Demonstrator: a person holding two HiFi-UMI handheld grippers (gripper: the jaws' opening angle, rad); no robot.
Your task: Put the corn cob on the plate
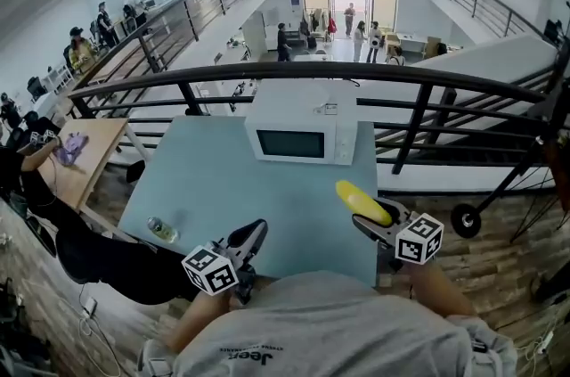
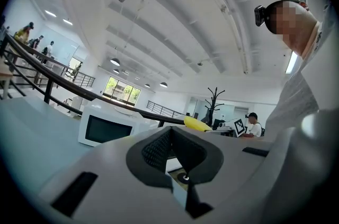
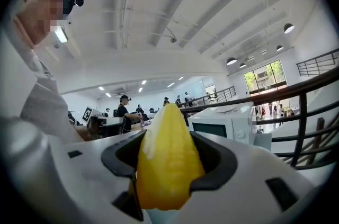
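Note:
A yellow corn cob [image 1: 361, 201] sticks out forward and to the left from my right gripper [image 1: 367, 219], which is shut on it above the right part of the pale blue table [image 1: 223, 179]. In the right gripper view the corn cob [image 3: 167, 135] fills the gap between the dark pads [image 3: 214, 162]. My left gripper [image 1: 252, 234] hovers over the table's near edge, its dark jaws together with nothing in them. The left gripper view shows its pads [image 2: 154, 150] meeting at the tips and the corn cob [image 2: 197, 123] off to the right. No plate shows in any view.
A white microwave [image 1: 301, 137] stands at the table's far edge, door shut, in front of a black railing [image 1: 356, 77] with a drop beyond. A small clear bottle [image 1: 162, 230] lies near the table's front left corner. The person's torso fills the bottom of the head view.

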